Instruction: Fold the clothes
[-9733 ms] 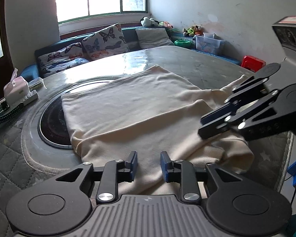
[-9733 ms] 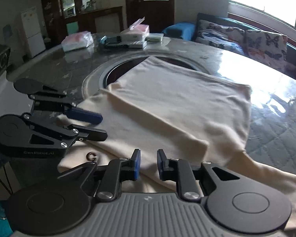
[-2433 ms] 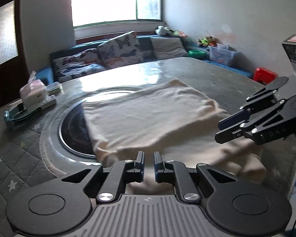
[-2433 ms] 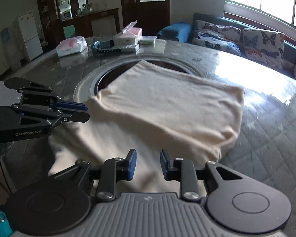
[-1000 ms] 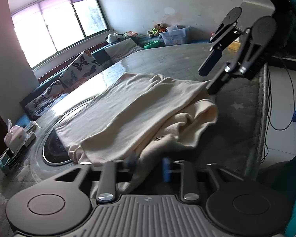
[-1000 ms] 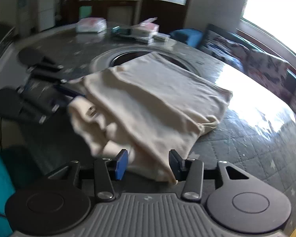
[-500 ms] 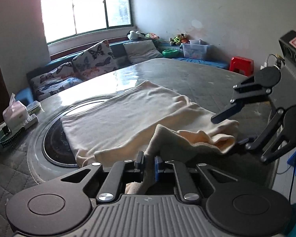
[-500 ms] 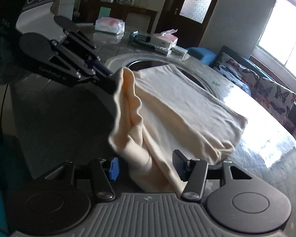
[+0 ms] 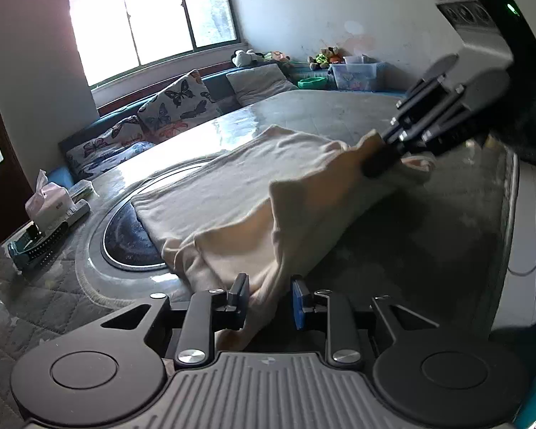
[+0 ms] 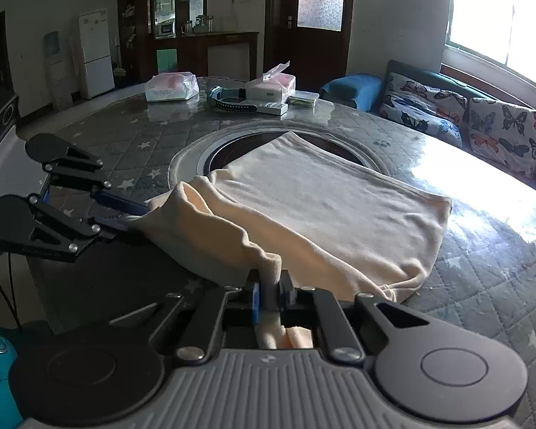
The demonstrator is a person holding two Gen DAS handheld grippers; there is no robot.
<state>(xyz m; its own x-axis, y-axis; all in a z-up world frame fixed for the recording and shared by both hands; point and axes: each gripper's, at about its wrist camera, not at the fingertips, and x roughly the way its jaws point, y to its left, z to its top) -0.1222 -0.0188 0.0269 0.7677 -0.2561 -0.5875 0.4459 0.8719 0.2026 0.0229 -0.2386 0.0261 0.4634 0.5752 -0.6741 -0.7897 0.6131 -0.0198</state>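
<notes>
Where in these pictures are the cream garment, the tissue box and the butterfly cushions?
cream garment [image 10: 332, 196], right wrist view, on its flat top layer.
tissue box [image 10: 269, 89], right wrist view, on its near side face.
butterfly cushions [image 9: 180, 103], left wrist view, on the upright cushion's printed front.

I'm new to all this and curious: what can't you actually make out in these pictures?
- Cloth: folded and bunched in both views, so the garment type is hidden.
- Right tool: motion-blurred in the left wrist view, tips buried in cloth.
- Toys by the far wall: too small, left wrist view.
- Items beside the tissue box: too small, right wrist view.
</notes>
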